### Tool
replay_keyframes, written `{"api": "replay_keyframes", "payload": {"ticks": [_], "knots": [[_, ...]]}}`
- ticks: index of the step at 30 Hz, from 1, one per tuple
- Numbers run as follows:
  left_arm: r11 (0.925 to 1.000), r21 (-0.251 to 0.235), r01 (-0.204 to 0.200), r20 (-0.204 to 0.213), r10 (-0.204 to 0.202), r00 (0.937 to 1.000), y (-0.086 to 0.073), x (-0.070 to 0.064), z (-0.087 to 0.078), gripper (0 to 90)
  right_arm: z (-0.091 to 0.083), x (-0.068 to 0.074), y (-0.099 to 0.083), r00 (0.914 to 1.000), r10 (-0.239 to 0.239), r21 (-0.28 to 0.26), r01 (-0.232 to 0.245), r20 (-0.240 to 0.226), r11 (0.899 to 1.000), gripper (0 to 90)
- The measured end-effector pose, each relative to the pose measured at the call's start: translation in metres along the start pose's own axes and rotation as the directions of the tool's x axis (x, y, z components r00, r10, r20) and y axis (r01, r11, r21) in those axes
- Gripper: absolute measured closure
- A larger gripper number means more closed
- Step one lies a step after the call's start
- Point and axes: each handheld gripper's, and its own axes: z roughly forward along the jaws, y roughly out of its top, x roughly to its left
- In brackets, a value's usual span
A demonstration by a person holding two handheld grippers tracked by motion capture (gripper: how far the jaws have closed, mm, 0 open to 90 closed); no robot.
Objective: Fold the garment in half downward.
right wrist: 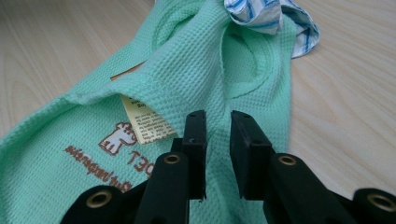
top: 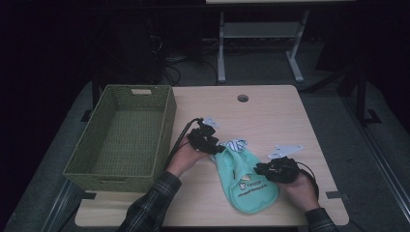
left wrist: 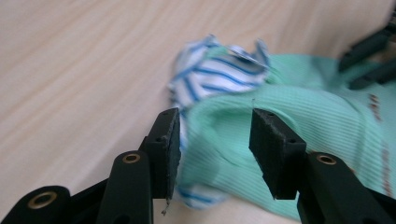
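At the lower centre of the high view, a mint-green garment [top: 244, 181] is laid on the table [top: 270, 111]. The left gripper [left wrist: 215, 140] is held spread around its collar; the right gripper [right wrist: 218, 140] is kept slightly parted over the cloth.

Bench [top: 270, 108]: holds all items listed.
Basket [top: 164, 128]: on the left side, running from the far edge toward the near edge, its near left corner past the bench's left edge.
Garment [top: 249, 186]: flat on the bench, right of the basket, near the near edge; striped part [top: 237, 143] at its far end.
Left gripper [top: 209, 144]: between basket and garment, at the garment's far left.
Right gripper [top: 271, 170]: at the garment's right side.
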Motion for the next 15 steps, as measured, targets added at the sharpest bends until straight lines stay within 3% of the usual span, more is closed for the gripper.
{"api": "replay_keyframes", "payload": {"ticks": [2,7,10,15], "knots": [[0.9999,0.009,-0.005,-0.015,0.005,0.9999,0.002,0.007,0.005,52.1,0.0,0.0,0.0,1.0,0.0,0.001,0.0,0.0,1.0,75.8],[0.9987,0.02,0.047,-0.022,-0.046,0.9987,0.0,0.017,0.019,49.9,-0.001,0.0,0.0,1.0,0.005,-0.001,-0.005,0.001,1.0,75.8],[0.9977,0.035,0.058,-0.007,-0.058,0.9983,-0.003,0.02,0.026,49.2,-0.001,0.0,-0.001,1.0,0.007,-0.001,-0.007,0.003,1.0,75.9],[0.996,0.077,0.047,0.001,-0.047,0.9989,-0.006,0.019,0.037,49.2,-0.002,0.0,-0.001,1.0,0.005,-0.001,-0.005,0.006,1.0,75.9]]}}
